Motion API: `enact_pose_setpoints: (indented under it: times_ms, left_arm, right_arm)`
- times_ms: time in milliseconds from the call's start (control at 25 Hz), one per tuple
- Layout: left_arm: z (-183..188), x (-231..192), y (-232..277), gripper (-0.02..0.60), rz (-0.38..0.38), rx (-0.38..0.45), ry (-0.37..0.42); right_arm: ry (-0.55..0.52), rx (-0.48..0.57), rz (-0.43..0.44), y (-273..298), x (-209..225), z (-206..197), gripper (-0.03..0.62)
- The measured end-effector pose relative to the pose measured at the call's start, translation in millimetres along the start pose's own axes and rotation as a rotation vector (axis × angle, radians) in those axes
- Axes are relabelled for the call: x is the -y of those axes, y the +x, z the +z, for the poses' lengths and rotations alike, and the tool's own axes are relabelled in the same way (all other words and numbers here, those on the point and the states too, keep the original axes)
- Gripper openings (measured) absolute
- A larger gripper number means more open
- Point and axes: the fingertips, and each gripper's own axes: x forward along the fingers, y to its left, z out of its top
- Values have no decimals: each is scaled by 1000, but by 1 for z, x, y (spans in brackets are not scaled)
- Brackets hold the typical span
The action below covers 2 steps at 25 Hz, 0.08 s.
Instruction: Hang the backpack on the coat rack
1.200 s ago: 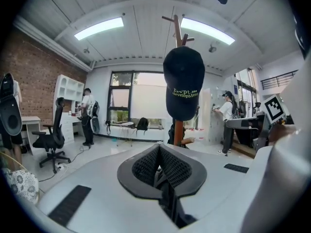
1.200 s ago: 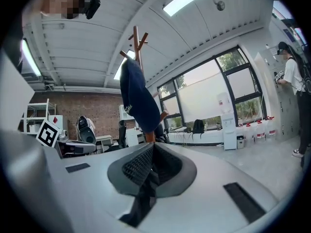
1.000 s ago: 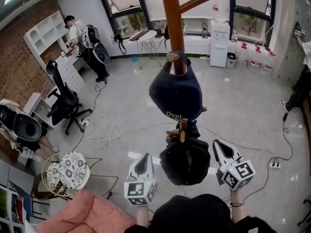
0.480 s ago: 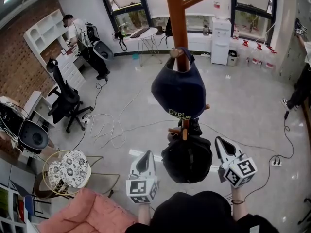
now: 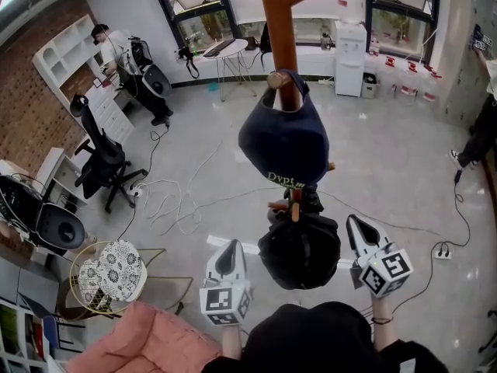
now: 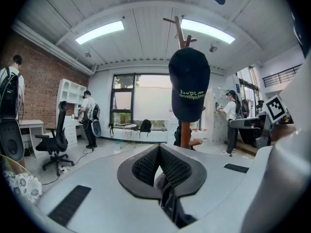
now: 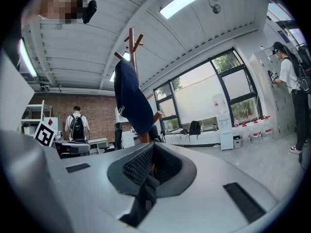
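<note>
The black backpack [image 5: 299, 249] hangs from a low peg of the brown wooden coat rack [image 5: 276, 29], right below a navy cap [image 5: 283, 142] hung on a higher peg. My left gripper [image 5: 227, 255] is held just left of the backpack, shut and empty. My right gripper [image 5: 358, 230] is just right of it, also shut and empty. Neither touches the bag. In the left gripper view the cap [image 6: 189, 81] and rack pole [image 6: 180, 33] stand ahead of the closed jaws. In the right gripper view the cap [image 7: 131, 101] hangs above the closed jaws.
A pink cushion [image 5: 147, 340] and a round patterned stool [image 5: 109, 270] are at the lower left. A black office chair [image 5: 101, 162] stands further left. Cables [image 5: 178, 200] run over the floor. A person [image 5: 116, 53] stands by shelves at the back left.
</note>
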Motion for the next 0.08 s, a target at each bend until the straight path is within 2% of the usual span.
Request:
enact_pose_setpoints:
  times_ms: [80]
  left_arm:
    - [0,0,1,15,0,-3,1]
  right_arm:
    - [3,0,-4,1,1,0,14]
